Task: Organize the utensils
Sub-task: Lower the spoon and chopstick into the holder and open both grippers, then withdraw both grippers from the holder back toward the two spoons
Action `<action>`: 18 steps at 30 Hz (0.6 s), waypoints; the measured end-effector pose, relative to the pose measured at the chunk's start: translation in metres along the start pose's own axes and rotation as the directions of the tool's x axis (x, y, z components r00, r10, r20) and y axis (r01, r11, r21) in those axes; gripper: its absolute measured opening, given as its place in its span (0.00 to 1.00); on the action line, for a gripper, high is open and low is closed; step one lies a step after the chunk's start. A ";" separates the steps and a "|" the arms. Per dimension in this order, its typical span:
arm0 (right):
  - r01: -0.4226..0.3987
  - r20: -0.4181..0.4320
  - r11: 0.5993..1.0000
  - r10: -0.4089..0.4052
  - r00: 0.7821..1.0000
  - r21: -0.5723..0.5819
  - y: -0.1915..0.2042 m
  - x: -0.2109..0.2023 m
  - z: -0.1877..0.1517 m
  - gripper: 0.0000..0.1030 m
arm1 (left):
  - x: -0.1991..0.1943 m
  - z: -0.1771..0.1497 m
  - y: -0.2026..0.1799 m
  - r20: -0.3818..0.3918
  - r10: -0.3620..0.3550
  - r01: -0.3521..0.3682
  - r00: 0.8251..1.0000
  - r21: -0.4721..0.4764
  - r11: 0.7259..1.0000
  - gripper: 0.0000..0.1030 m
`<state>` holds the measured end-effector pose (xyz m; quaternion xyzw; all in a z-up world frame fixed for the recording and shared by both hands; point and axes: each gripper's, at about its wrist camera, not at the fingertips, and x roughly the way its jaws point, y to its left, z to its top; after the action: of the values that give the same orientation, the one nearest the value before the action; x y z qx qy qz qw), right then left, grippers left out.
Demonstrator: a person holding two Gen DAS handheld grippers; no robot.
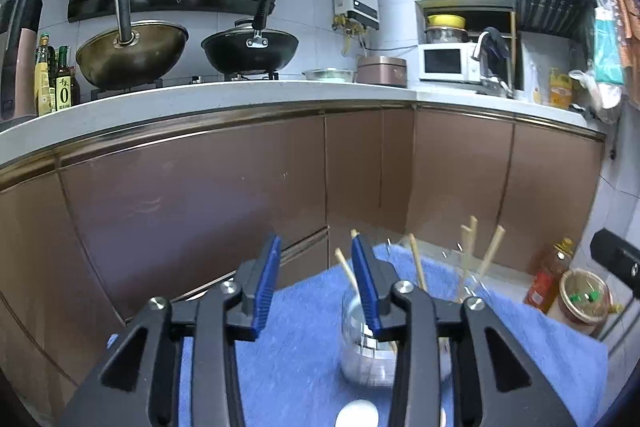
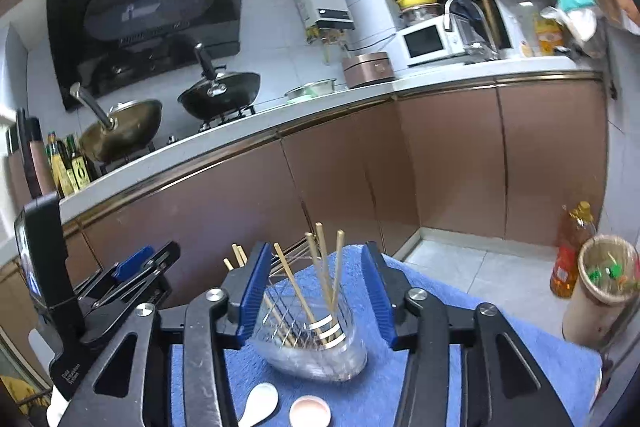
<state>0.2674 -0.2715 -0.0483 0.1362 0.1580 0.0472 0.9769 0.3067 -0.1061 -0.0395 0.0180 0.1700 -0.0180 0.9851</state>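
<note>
My left gripper (image 1: 314, 247) stands wide open with nothing between its blue pads, hovering above the blue cloth (image 1: 296, 339). At its 3 o'clock, partly behind the right finger, sits a shiny metal cup (image 1: 362, 355) holding chopsticks (image 1: 346, 271). My right gripper (image 2: 316, 259) is also spread wide and empty, its fingers flanking without touching a clear glass holder (image 2: 316, 343) with several chopsticks (image 2: 320, 267) leaning inside. At 6 o'clock from the glass lie a white spoon (image 2: 260, 403) and a small pink dish (image 2: 310, 411).
</note>
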 end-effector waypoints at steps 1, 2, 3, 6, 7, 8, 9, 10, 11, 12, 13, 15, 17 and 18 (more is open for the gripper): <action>0.013 0.000 1.000 -0.013 1.000 -0.004 0.001 -0.006 -0.002 0.59 | -0.007 -0.002 0.001 -0.006 0.004 -0.004 1.000 0.012 1.000 0.40; 0.033 -0.002 0.999 -0.033 0.999 -0.009 0.001 -0.016 -0.005 0.64 | -0.017 -0.006 0.002 -0.013 0.005 -0.004 1.000 0.029 1.000 0.44; 0.054 -0.007 0.998 -0.054 0.998 -0.011 0.001 -0.025 -0.007 0.66 | -0.027 -0.009 0.004 -0.013 0.001 0.000 1.000 0.040 0.999 0.46; 0.101 -0.005 0.995 -0.101 0.995 -0.022 0.004 -0.050 -0.014 0.73 | -0.057 -0.021 0.006 -0.015 0.001 0.000 1.000 0.077 0.997 0.50; 0.116 -0.004 0.993 -0.116 0.993 -0.026 0.005 -0.057 -0.017 0.78 | -0.065 -0.023 0.006 -0.016 -0.003 0.004 1.000 0.084 0.996 0.51; 0.131 -0.003 0.991 -0.132 0.991 -0.033 0.007 -0.067 -0.021 0.82 | -0.074 -0.025 0.006 -0.017 -0.003 0.004 1.000 0.090 0.996 0.52; 0.139 -0.004 0.990 -0.139 0.990 -0.039 0.009 -0.073 -0.024 0.83 | -0.084 -0.026 0.007 -0.014 -0.007 0.008 1.000 0.093 0.996 0.53; 0.145 -0.005 0.989 -0.145 0.989 -0.043 0.011 -0.078 -0.026 0.85 | -0.091 -0.025 0.009 -0.010 -0.011 0.012 1.000 0.092 0.996 0.53; 0.154 -0.004 0.987 -0.154 0.988 -0.048 0.015 -0.085 -0.028 0.88 | -0.099 -0.025 0.010 -0.004 -0.013 0.013 1.000 0.089 0.996 0.54; 0.161 -0.001 0.986 -0.162 0.987 -0.051 0.017 -0.090 -0.030 0.89 | -0.107 -0.025 0.011 -0.001 -0.017 0.017 1.000 0.087 0.996 0.55; 0.168 0.001 0.984 -0.169 0.986 -0.055 0.021 -0.096 -0.032 0.93 | -0.113 -0.025 0.011 0.001 -0.022 0.022 1.000 0.084 0.996 0.55; 0.168 0.003 0.983 -0.168 0.986 -0.069 0.028 -0.107 -0.035 0.98 | -0.126 -0.025 0.012 0.001 -0.029 0.029 1.000 0.081 0.996 0.55; 0.170 0.010 0.982 -0.170 0.985 -0.082 0.034 -0.116 -0.039 1.00 | -0.135 -0.025 0.015 -0.001 -0.039 0.039 0.999 0.083 0.996 0.56; 0.167 0.014 0.982 -0.167 0.986 -0.087 0.038 -0.122 -0.041 1.00 | -0.141 -0.026 0.016 -0.001 -0.043 0.043 0.999 0.085 0.995 0.56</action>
<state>0.1375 -0.2416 -0.0389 0.0796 0.1631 -0.0285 0.9830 0.1662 -0.0849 -0.0160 0.0561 0.1691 -0.0463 0.9829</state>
